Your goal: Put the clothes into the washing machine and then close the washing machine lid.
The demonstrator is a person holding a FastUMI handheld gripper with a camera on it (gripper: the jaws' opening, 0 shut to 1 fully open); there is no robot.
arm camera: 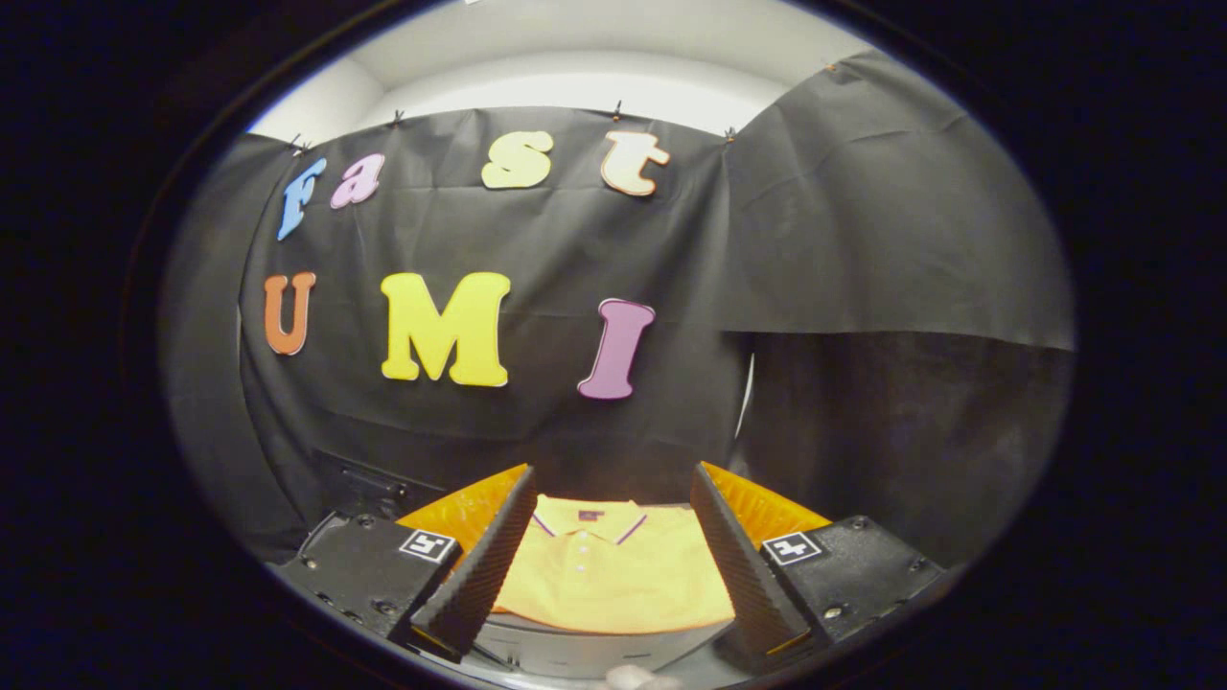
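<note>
Gripper (613, 537) is hovering wide open, holding nothing, with the folded yellow polo shirt (613, 580) lying flat just ahead between its fingers; pickup step is pending, calling for lowering and pinching the cloth.

The two fingers of the gripper (613, 565) stood wide apart and hid both side edges of the folded yellow polo shirt with a dark-striped collar (613, 575). The flat grey surface (585, 652) under the shirt was cut off below. A small pale blurry thing (637, 678) sat under it, too unclear to tell.
</note>
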